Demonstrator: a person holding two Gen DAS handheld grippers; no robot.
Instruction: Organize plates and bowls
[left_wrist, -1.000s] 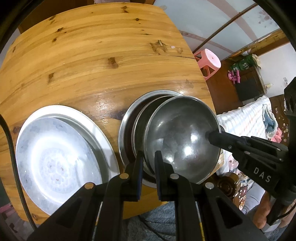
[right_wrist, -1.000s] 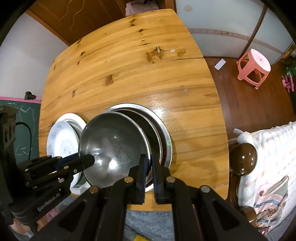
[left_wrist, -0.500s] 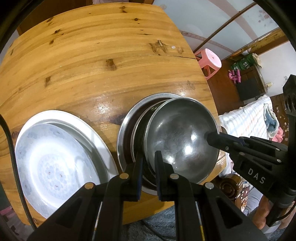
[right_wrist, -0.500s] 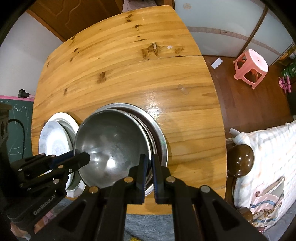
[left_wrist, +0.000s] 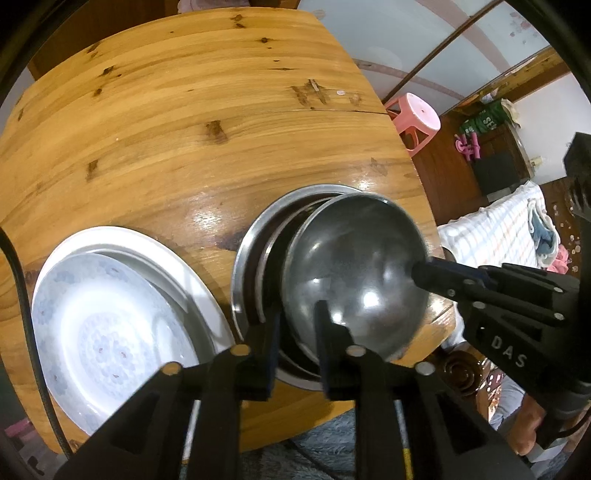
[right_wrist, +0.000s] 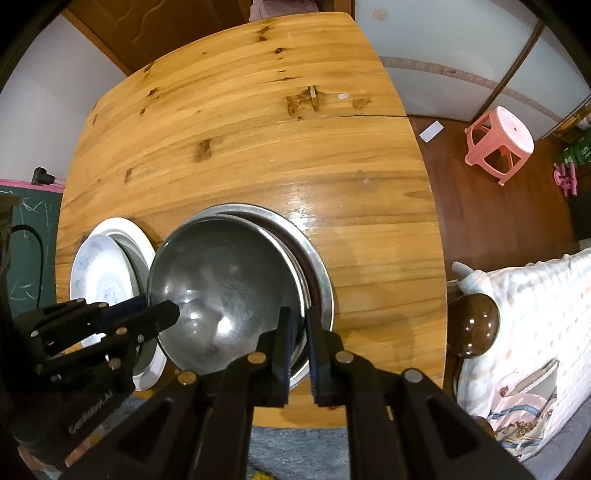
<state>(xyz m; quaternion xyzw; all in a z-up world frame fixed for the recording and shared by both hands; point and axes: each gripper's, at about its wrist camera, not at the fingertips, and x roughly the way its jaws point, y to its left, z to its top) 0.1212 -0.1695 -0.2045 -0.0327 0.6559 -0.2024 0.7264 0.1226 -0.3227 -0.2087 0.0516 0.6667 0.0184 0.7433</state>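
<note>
At the desk's near edge, the left claw (left_wrist: 297, 341) has just been opening, its pads clear of the steel bowl (left_wrist: 354, 273)'s rim between them. The right claw (right_wrist: 300, 345) pinches the opposite rim. The bowl tilts inside a steel basin (right_wrist: 317, 258), beside stacked white plates (left_wrist: 110, 325).

The left gripper (left_wrist: 295, 336) straddles the near rim of a steel bowl (left_wrist: 354, 273); its jaws have just been opening, and its pads seem clear of the metal. The bowl tilts over nested steel basins (left_wrist: 255, 254). The right gripper (left_wrist: 421, 267) pinches its far rim. White plates (left_wrist: 110, 325) lie beside.
</note>
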